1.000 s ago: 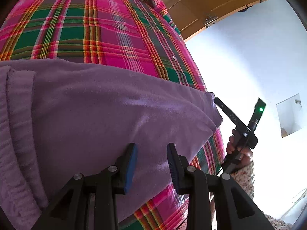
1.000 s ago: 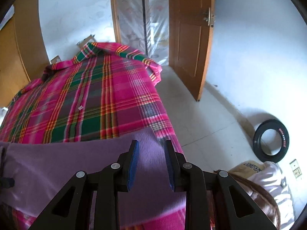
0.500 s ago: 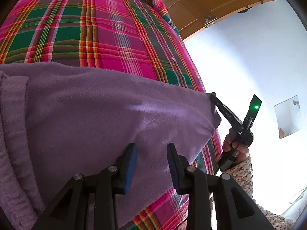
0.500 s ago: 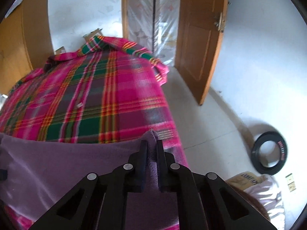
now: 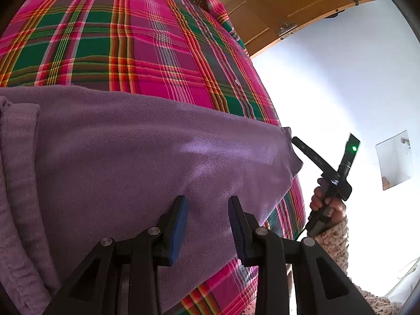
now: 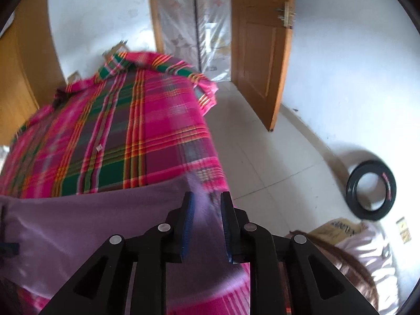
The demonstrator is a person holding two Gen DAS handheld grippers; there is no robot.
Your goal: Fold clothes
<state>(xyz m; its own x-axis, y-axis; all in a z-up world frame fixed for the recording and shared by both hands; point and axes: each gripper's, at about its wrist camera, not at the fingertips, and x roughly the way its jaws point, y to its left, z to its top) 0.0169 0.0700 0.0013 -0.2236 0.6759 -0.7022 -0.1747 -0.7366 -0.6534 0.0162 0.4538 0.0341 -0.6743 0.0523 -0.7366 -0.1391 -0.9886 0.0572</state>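
Both tools (image 5: 207,202) (image 6: 206,199) spread over purple garment (image 5: 131,157) on plaid sheet (image 5: 131,39); tyre (image 6: 371,190), door (image 6: 260,52) nearby.

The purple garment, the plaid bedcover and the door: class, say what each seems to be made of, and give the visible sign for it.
Purple garment: probably fleece or a brushed knit, matte; fuzzy nap, ribbed band at one edge.
Plaid bedcover: looks like woven cloth, likely cotton; the coloured stripes cross as threads, flat finish.
Door: seemingly wood or wood veneer, smooth orange-brown, slightly glossy; raised panels and a metal latch.
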